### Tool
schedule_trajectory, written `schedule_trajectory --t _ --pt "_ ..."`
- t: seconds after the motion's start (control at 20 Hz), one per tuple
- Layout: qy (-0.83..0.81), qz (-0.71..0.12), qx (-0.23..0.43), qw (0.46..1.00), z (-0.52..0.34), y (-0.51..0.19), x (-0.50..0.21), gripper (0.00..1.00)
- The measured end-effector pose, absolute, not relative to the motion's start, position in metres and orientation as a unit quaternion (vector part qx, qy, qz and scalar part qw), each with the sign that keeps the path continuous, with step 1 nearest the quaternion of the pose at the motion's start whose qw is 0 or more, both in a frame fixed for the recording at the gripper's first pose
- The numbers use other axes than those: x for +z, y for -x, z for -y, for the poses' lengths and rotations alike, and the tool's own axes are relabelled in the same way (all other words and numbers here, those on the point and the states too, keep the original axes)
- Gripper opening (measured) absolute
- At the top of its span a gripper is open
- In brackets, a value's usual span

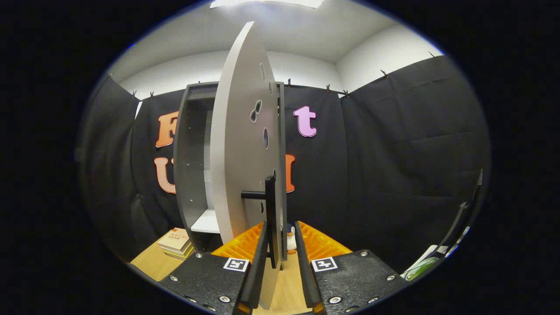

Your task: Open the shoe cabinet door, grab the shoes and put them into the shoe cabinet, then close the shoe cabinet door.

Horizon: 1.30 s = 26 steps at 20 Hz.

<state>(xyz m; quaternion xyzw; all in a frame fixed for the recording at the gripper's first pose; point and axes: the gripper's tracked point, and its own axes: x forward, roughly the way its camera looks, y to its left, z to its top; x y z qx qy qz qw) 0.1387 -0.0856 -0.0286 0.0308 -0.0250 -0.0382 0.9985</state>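
The grey shoe cabinet (192, 166) stands ahead to the left with its door (240, 144) swung wide open, so I look almost along the door's face. Inside, a pale shelf (205, 221) shows low down. The door's black bar handle (271, 210) stands upright between my fingers, close to the left one, with a gap to the right one. My gripper (282, 234) is open around the handle, and the door's bottom corner reaches down between the fingers.
A stack of books (177, 243) lies on the wooden surface (148, 262) left of the cabinet's foot. A small penguin toy (289, 240) sits just beyond the fingertips. A green and white object (420, 264) and a dark stand (463, 218) are at the right.
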Motion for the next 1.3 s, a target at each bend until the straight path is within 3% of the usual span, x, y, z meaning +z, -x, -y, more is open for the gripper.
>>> schedule_trajectory --t 0.5,1.0,1.3 --pt "-0.02 0.012 -0.046 0.999 0.116 -0.139 -0.034 0.36" --pt "0.013 0.01 -0.114 0.993 0.156 -0.113 -0.029 0.35" --pt "0.01 0.013 -0.087 0.996 0.124 -0.099 -0.019 0.38"
